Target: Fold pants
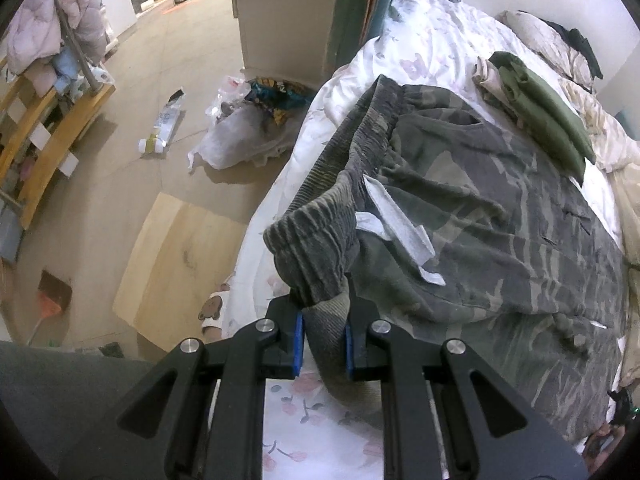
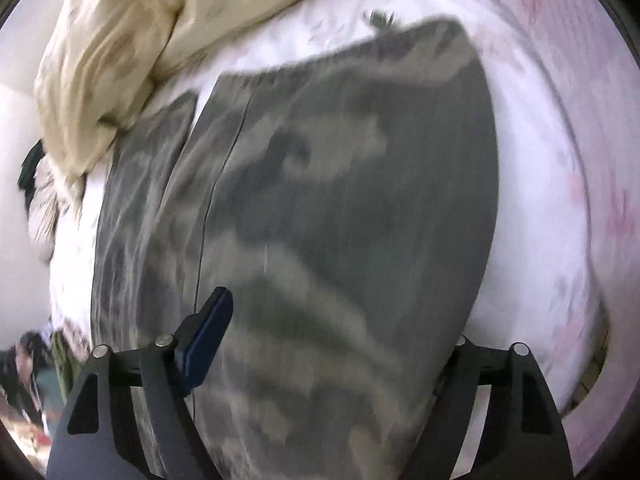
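Camouflage pants (image 1: 480,216) lie spread on the white floral bed (image 1: 420,44). My left gripper (image 1: 323,338) is shut on the ribbed elastic waistband (image 1: 316,248) and lifts that corner off the bed. In the blurred right wrist view the pants' leg (image 2: 340,208) fills the middle. My right gripper (image 2: 332,344) is open and wide, its left blue pad (image 2: 208,344) resting on the cloth; the right finger is hidden under the fabric's edge.
Folded olive clothing (image 1: 544,116) lies on the bed beyond the pants. A cream blanket (image 2: 132,52) is bunched at the far side. The floor at left holds a laundry heap (image 1: 248,132), a wooden board (image 1: 180,272) and a wooden rack (image 1: 48,128).
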### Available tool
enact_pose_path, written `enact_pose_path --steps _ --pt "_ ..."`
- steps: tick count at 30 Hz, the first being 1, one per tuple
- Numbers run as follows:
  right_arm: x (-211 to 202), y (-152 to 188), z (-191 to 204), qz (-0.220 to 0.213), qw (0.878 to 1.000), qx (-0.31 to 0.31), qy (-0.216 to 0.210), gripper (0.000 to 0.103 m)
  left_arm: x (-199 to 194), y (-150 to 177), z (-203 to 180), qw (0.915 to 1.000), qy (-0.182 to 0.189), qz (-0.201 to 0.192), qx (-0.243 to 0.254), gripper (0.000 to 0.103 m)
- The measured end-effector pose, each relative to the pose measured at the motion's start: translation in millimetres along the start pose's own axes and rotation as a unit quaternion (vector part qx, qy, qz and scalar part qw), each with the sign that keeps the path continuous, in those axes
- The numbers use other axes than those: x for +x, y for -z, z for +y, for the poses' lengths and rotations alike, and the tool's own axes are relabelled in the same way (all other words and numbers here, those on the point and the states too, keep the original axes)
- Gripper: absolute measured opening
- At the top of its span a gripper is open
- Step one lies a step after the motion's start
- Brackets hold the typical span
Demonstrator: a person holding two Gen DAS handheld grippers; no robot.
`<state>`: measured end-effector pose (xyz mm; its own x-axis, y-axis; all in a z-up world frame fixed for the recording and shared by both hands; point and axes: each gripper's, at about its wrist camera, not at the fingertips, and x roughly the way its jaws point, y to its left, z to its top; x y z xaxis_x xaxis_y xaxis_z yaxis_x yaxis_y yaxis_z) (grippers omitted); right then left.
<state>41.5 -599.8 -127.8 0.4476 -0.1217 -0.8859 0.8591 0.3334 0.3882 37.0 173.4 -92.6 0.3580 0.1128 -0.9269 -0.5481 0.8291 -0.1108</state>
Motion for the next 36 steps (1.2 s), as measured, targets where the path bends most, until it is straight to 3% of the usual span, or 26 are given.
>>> enact_pose_path --steps 6,7,8,9,14,20,25,29,36 --pt "-5.6 -39.4 -24.6 -0.067 0.992 0.034 0.097 0.061 2.6 -0.5 3.3 1.0000 0.000 0.006 -0.007 0.012" --pt "-7.4 -41.7 -26.9 -0.076 0.990 0.043 0.107 0.044 3.1 0.1 4.0 0.9999 0.000 0.007 -0.008 0.012" --pt "-9.1 -42.4 -30.6 -0.083 0.989 0.054 0.110 0.008 3.2 0.2 3.9 0.9999 0.001 0.007 -0.007 0.012" --pt "-7.6 -39.8 -29.7 -0.078 0.991 0.051 0.098 0.001 3.2 0.2 3.8 1.0000 0.002 0.006 -0.007 0.012" --pt "-36.3 -30.8 2.6 -0.130 0.986 0.002 0.106 0.001 6.7 -1.5 12.6 0.9995 0.015 0.017 -0.021 0.012" --pt "-61.9 -50.7 21.3 -0.131 0.988 -0.018 0.084 0.001 2.0 -5.3 22.7 0.9974 0.048 0.022 -0.048 0.012" --pt "-91.3 -67.1 45.6 -0.147 0.987 -0.040 0.044 0.000 -4.5 -9.3 29.5 0.9950 0.070 0.025 -0.067 0.011" --pt "-118.2 -77.0 72.3 -0.151 0.985 -0.077 -0.023 0.000 -13.2 -18.0 40.1 0.9873 0.105 0.056 -0.105 0.011" --pt "-156.1 -82.4 136.0 -0.178 0.969 -0.135 -0.101 0.000 -46.0 -57.5 21.2 0.9870 0.132 0.043 -0.081 0.011"
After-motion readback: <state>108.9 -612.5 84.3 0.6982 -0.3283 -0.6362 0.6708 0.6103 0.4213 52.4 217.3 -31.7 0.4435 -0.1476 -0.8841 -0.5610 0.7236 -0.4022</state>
